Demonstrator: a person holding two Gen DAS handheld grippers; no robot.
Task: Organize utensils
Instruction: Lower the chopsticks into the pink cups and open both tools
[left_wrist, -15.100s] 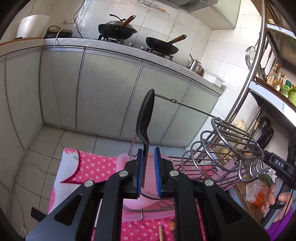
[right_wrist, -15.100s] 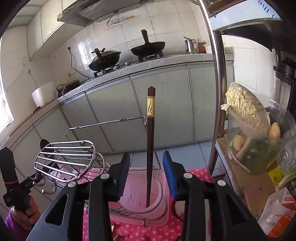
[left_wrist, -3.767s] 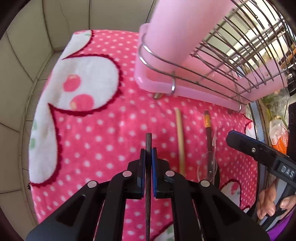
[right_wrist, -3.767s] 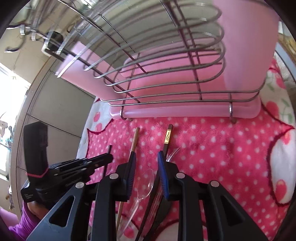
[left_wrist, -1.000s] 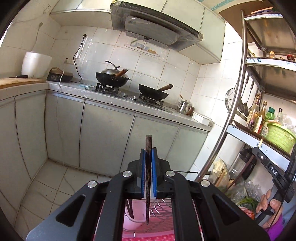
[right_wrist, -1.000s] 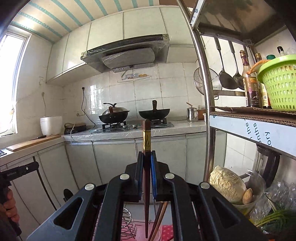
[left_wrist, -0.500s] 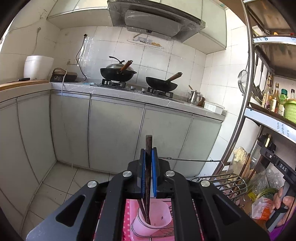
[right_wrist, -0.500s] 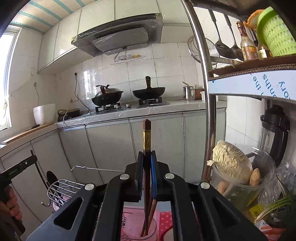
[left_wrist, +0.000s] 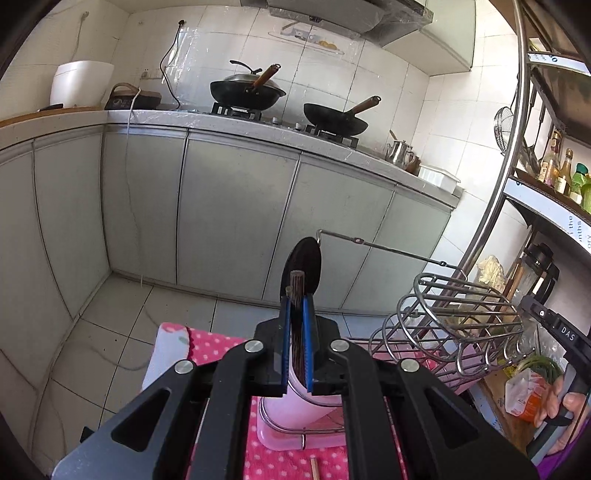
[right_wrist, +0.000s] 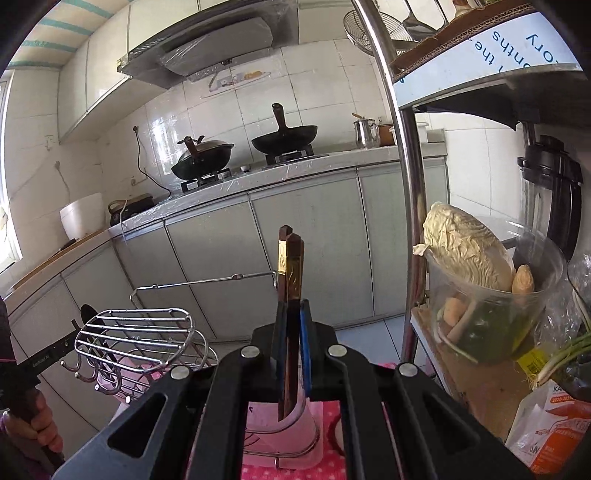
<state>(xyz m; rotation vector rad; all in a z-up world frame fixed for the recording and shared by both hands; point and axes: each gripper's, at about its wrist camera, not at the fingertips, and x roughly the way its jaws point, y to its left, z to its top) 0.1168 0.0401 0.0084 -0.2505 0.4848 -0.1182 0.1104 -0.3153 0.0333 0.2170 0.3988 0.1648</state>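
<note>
In the left wrist view my left gripper (left_wrist: 295, 306) is shut on a dark wooden chopstick (left_wrist: 296, 295), held upright with its lower end inside the pink cup (left_wrist: 303, 406) of the wire rack. A black spoon (left_wrist: 304, 262) stands in that cup behind it. In the right wrist view my right gripper (right_wrist: 293, 314) is shut on a dark chopstick with a gold band (right_wrist: 293, 273), upright, its lower end in the pink cup (right_wrist: 314, 413). A second such chopstick stands right beside it. The wire rack (right_wrist: 140, 339) is at the left.
A pink dotted cloth (left_wrist: 266, 461) lies under the rack, with a light wooden chopstick end (left_wrist: 314, 469) on it. A metal shelf post (right_wrist: 410, 206) and a bowl with cabbage (right_wrist: 476, 295) stand at the right. Kitchen cabinets (left_wrist: 229, 214) are behind.
Both grippers have come down with their chopsticks, so the lower ends now sit deeper in the pink cups. The black spoon now shows behind the left chopstick.
</note>
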